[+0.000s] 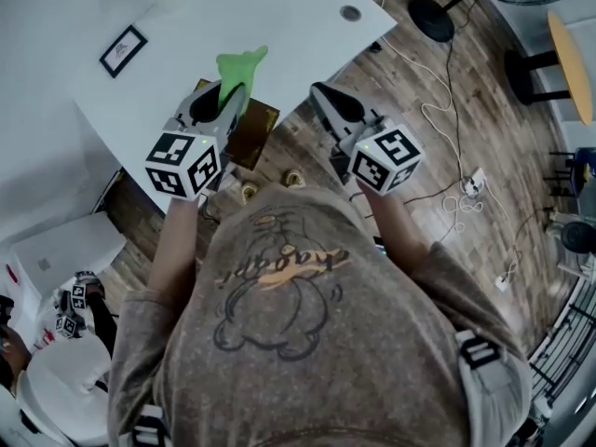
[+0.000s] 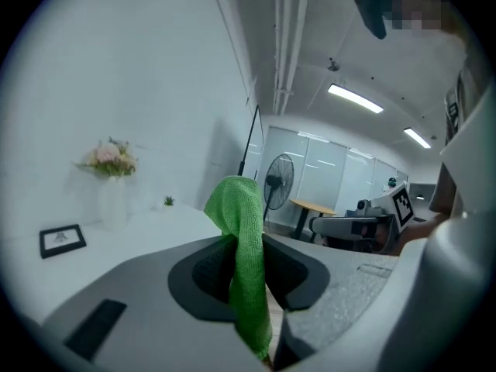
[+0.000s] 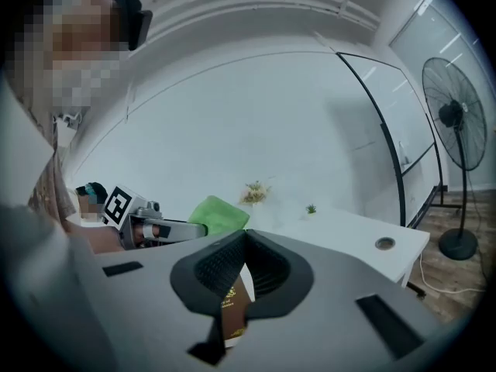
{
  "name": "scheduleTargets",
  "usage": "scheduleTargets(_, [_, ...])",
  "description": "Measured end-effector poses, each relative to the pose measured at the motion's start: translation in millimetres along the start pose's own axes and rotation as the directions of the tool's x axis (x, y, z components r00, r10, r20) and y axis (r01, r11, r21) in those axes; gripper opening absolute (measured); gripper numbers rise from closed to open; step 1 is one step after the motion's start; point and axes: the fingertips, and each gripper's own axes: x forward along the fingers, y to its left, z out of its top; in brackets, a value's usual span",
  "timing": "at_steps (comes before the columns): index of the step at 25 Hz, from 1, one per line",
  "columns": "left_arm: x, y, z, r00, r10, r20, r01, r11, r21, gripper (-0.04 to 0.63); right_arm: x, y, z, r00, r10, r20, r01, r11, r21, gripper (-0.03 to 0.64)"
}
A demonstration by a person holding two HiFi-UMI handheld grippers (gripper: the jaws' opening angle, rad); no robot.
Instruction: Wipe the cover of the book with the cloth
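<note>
Overhead, we look down on a white worktop [image 1: 279, 26] with a brown book [image 1: 256, 136] at its near edge, one corner seeming to jut out over the floor [image 1: 447, 73]. Both grippers hang above it, off the cover. The left gripper [image 1: 226, 99], directly over the book, has its fingers clamped on a green cloth [image 1: 242, 66] whose free end sticks out past the tips. The right gripper [image 1: 318, 89] sits beside it, apart from the book, fingers set only a narrow slit apart. A strip of brown cover shows in that slit. Since the head view puts floor between gripper and book, we judge the strip is seen through the gap, not pinched.

We read the step as cloth in hand, wiping not yet begun: no green touches the cover. The next move, as we judge it, calls for tipping the left gripper down until the cloth's loose end meets the cover, then sweeping across. The right gripper may need to pin the book, which looks liable to slide off the edge.

Little can be read. The person's shirt [image 1: 279, 277] carries looping script over a bear-like drawing, illegible from this angle. A small frame [image 1: 123, 50] on the worktop shows only a dark mark. Gold print on the cover, glimpsed in the right gripper view, is too small to make out.
</note>
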Motion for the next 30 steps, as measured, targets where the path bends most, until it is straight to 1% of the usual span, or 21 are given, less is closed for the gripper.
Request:
scheduleTargets(3, [-14.7,12.0,1.2,0.996,0.062,0.064,-0.065,0.997,0.043,0.078,5.8,4.0,1.0,0.999,-0.016,0.035,0.018,0.997,-0.069,0.0])
scheduleTargets(6, [-27.8,20.7,-2.7,0.986,0.119,0.112,-0.128,0.989,0.072,0.078,9.7,5.4,-1.3,0.997,-0.03,0.064,0.037,0.993,-0.11,0.0])
scheduleTargets(8, [-35.9,26.1,-6.2,0.977,0.154,0.146,-0.165,0.984,0.067,0.078,11.4,4.1,-6.8,0.997,-0.047,0.063,0.054,0.991,-0.124,0.0])
scheduleTargets(10, [-40.4,31.1,-12.6,0.97,0.177,0.169,-0.187,0.981,0.045,0.078,12.9,1.2,-13.5,0.997,-0.059,0.058,0.065,0.991,-0.114,0.0])
scheduleTargets(16, [-42.8,37.0,-37.1,0.963,0.195,0.185,-0.2,0.98,0.008,0.078,18.5,-5.5,-36.1,0.996,-0.08,0.037,0.084,0.991,-0.102,0.0])
scheduleTargets(21, [-44.5,39.7,-43.0,0.96,0.198,0.196,-0.201,0.98,-0.007,0.078,23.7,-7.4,-50.9,0.996,-0.089,0.015,0.09,0.992,-0.094,0.0])
scheduleTargets(25, [-43.8,48.6,-51.1,0.957,0.214,0.196,-0.211,0.977,-0.036,0.078,28.9,-13.3,-62.5,0.995,-0.104,0.006,0.104,0.992,-0.075,-0.002])
scheduleTargets(30, [-45.6,46.6,-45.6,0.959,0.213,0.189,-0.208,0.977,-0.044,0.078,29.5,-10.3,-55.5,0.995,-0.102,0.002,0.102,0.993,-0.064,-0.002])
